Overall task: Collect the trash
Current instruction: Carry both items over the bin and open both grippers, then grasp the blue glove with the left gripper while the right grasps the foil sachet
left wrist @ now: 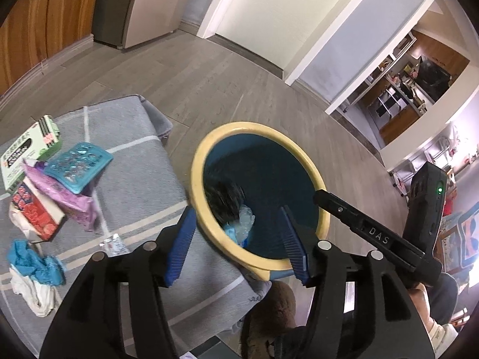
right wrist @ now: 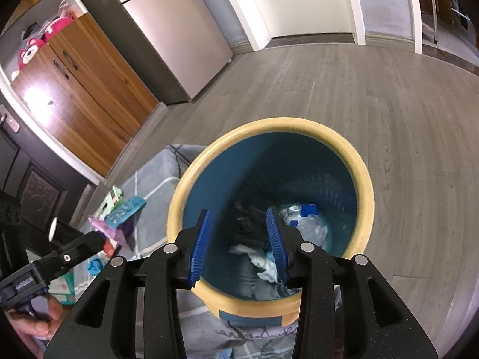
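A blue bin with a yellow rim (left wrist: 254,127) stands against a grey-cloth-covered table (left wrist: 134,179). My left gripper (left wrist: 236,212) hangs open over the bin's near rim, nothing between its blue pads. A dark blurred item (left wrist: 223,200) shows inside the bin just beyond them. My right gripper (right wrist: 237,212) is open above the same bin's rim (right wrist: 366,185), and its pads touch nothing. At the bin's bottom lie a clear plastic bottle (right wrist: 311,224) and white tissue (right wrist: 263,261). On the cloth lie a green-white box (left wrist: 27,152), a teal pack (left wrist: 79,166), a purple packet (left wrist: 60,194), a red box (left wrist: 36,214) and a blue crumpled glove (left wrist: 33,261).
A white rag (left wrist: 33,294) and a small sachet (left wrist: 115,243) also lie on the cloth. A brown plush toy (left wrist: 275,308) sits below the bin. A steel fridge (right wrist: 179,30) and wooden cupboard (right wrist: 89,95) stand beyond on the grey plank floor (right wrist: 359,89).
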A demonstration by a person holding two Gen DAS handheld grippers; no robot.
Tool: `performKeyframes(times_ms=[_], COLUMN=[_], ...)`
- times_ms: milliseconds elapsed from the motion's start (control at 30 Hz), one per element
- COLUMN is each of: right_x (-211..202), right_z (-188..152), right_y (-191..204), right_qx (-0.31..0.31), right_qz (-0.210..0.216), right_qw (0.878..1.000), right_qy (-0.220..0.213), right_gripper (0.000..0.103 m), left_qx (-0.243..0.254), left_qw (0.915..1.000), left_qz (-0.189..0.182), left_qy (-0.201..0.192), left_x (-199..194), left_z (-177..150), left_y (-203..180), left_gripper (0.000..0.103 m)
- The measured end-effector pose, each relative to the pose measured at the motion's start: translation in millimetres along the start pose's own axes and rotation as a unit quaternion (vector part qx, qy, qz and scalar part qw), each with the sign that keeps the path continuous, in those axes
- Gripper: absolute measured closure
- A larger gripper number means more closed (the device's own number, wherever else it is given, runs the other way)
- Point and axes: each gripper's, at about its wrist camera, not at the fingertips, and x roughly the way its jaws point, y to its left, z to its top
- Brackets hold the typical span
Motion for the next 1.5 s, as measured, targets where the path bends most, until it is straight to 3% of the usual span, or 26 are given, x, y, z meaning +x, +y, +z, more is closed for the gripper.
performKeyframes(times_ms=[433,867,1100,1500], right_x=[10,26,39,69], right_z=[-3,-17,-30,-64], right_y=[30,80,108,159], right_qx=[-0.022,-0.072,-0.104,-0.181], right_qz=[0.024,0.044,0.052,0.053], right_qw=[0.999,0.996,0.992,0.976], right_qy=[0.014,0.037,0.057,0.107], right_gripper=[0.062,0.062,0.061,0.062], left_qx=[-0.034,-0.102,-0.127,-0.125], left_qw=[0.9980,0.9864,0.9805,0.9797], left_qz=[0.043,0.125,0.148,0.156], left_qy=[-0.033,-0.032,-0.019,0.013], left_x=[-53,-89,-87,-55], left_z=[-8,-46,-61,-65], left_y=[58,142,169,181], left_gripper=[0.043,0.043,0.043,0.043])
